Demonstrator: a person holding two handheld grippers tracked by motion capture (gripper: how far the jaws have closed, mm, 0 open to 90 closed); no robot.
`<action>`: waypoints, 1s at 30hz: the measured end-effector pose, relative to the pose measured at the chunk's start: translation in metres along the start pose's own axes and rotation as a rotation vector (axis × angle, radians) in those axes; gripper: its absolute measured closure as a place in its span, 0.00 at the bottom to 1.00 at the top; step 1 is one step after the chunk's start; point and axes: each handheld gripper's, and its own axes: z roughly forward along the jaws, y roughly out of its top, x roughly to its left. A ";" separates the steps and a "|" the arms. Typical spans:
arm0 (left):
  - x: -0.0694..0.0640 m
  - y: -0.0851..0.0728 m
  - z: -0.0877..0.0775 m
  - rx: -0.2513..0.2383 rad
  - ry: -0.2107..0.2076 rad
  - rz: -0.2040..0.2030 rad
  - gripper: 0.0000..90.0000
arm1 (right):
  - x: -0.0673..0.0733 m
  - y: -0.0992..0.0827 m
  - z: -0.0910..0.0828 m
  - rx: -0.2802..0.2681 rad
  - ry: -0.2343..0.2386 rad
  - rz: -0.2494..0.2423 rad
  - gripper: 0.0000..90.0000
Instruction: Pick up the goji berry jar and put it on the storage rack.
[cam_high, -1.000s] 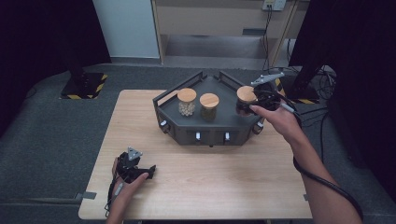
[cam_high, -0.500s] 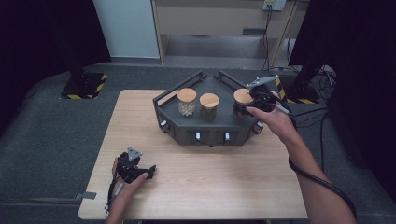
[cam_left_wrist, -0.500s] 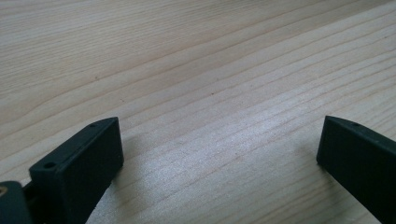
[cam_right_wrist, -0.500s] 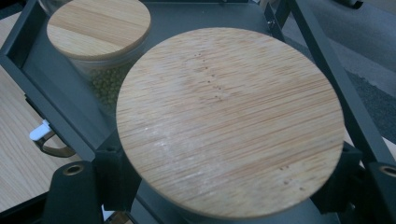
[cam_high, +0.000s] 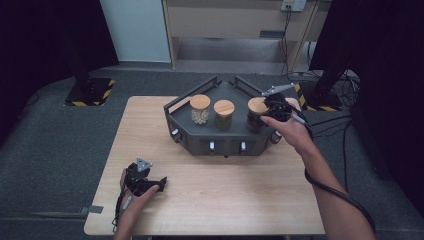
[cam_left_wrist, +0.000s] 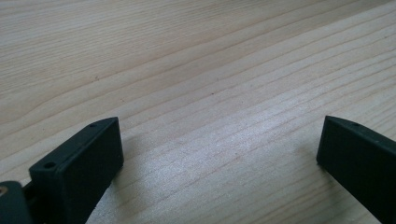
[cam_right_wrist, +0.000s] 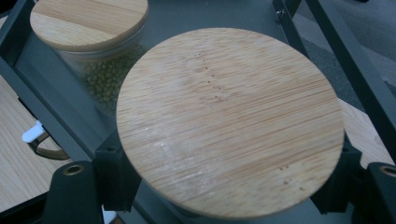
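Observation:
A dark grey tray (cam_high: 227, 142) stands at the far side of the wooden table (cam_high: 225, 200). My right gripper (cam_high: 268, 113) is shut on a wooden-lidded glass jar (cam_high: 256, 106) with dark contents, over the tray's right end. In the right gripper view the lid (cam_right_wrist: 229, 116) is large and close, with the jaws pressed against the jar's sides under it (cam_right_wrist: 229, 191). My left gripper (cam_high: 158, 183) lies on the table at the near left, open. Bare wood shows between its fingers (cam_left_wrist: 84, 158) in the left gripper view (cam_left_wrist: 219, 140).
Two more lidded jars stand in the tray: one of pale beans (cam_high: 200, 110) at the left and one of green beans (cam_high: 223, 115) (cam_right_wrist: 93, 56) in the middle. The tray has raised rails (cam_right_wrist: 345, 60) and small knobs (cam_high: 212, 145) along its front. Cables trail off the table's right side.
My right gripper has come down and slightly left with the jar, lower over the tray's right end. The left gripper has not moved.

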 end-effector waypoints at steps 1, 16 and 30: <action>0.000 0.000 0.000 0.000 0.000 0.000 0.00 | 0.000 0.000 0.001 -0.001 0.000 -0.001 0.29; 0.000 0.000 0.000 0.000 0.000 0.001 0.00 | 0.004 -0.003 0.012 -0.001 0.007 0.008 0.29; 0.000 0.000 0.000 0.000 0.001 0.000 0.00 | 0.006 -0.009 0.018 -0.013 0.007 0.011 0.29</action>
